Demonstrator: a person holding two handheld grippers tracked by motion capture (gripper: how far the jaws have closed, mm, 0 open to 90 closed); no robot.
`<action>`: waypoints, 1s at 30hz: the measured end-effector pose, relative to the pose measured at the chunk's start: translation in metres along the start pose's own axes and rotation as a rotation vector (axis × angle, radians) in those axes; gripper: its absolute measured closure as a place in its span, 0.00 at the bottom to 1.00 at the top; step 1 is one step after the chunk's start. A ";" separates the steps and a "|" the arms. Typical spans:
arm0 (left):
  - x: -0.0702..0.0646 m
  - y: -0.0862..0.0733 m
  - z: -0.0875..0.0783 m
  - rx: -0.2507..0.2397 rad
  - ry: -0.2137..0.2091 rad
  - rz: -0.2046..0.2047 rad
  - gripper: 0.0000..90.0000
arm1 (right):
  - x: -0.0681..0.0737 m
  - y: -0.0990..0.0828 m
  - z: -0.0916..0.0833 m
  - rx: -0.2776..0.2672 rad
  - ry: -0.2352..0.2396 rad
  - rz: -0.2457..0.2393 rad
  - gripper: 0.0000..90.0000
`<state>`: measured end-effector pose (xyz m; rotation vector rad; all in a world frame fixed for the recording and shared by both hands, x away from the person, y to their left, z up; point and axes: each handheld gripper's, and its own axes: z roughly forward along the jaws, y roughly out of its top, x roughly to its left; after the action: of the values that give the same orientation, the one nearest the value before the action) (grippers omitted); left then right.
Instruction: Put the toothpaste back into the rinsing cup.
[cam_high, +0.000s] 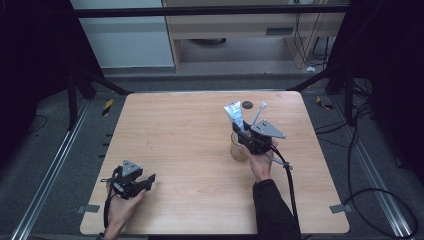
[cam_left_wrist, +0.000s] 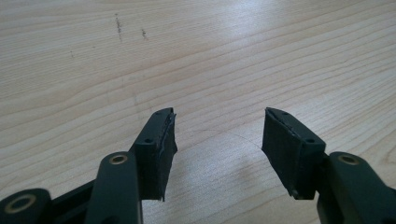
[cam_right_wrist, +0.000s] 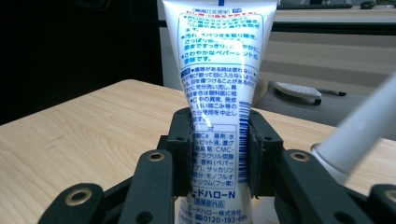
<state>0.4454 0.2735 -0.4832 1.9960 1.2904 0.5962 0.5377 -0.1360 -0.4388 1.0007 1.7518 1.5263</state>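
A white toothpaste tube (cam_right_wrist: 217, 70) with blue print stands upright, and my right gripper (cam_right_wrist: 218, 154) is shut on its lower part, pads pressing both sides. In the high view the tube (cam_high: 234, 116) rises from a clear cup (cam_high: 238, 148) right of the table's centre, with the right gripper (cam_high: 245, 134) over the cup. A white toothbrush (cam_high: 259, 113) leans out of the same cup; its handle (cam_right_wrist: 362, 130) crosses the right gripper view at the right. My left gripper (cam_left_wrist: 217, 149) rests open near the table's front left (cam_high: 142, 182), nothing between its jaws.
A small dark round object (cam_high: 248, 104) lies near the table's far edge behind the cup. The wooden table (cam_high: 175, 130) ends close behind it. Cables trail on the floor to the right (cam_high: 360, 150).
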 end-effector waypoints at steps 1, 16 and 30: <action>0.000 0.000 0.000 0.001 0.000 0.002 0.48 | 0.001 -0.002 -0.004 -0.010 0.004 -0.005 0.75; -0.001 0.000 0.000 0.000 0.005 0.005 0.48 | 0.004 -0.021 -0.017 -0.038 0.010 -0.008 0.74; -0.001 0.000 -0.001 0.000 0.005 0.007 0.48 | 0.006 -0.013 -0.032 0.012 0.014 -0.031 0.68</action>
<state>0.4446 0.2728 -0.4829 2.0012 1.2875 0.6049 0.5065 -0.1486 -0.4462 0.9667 1.7795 1.5087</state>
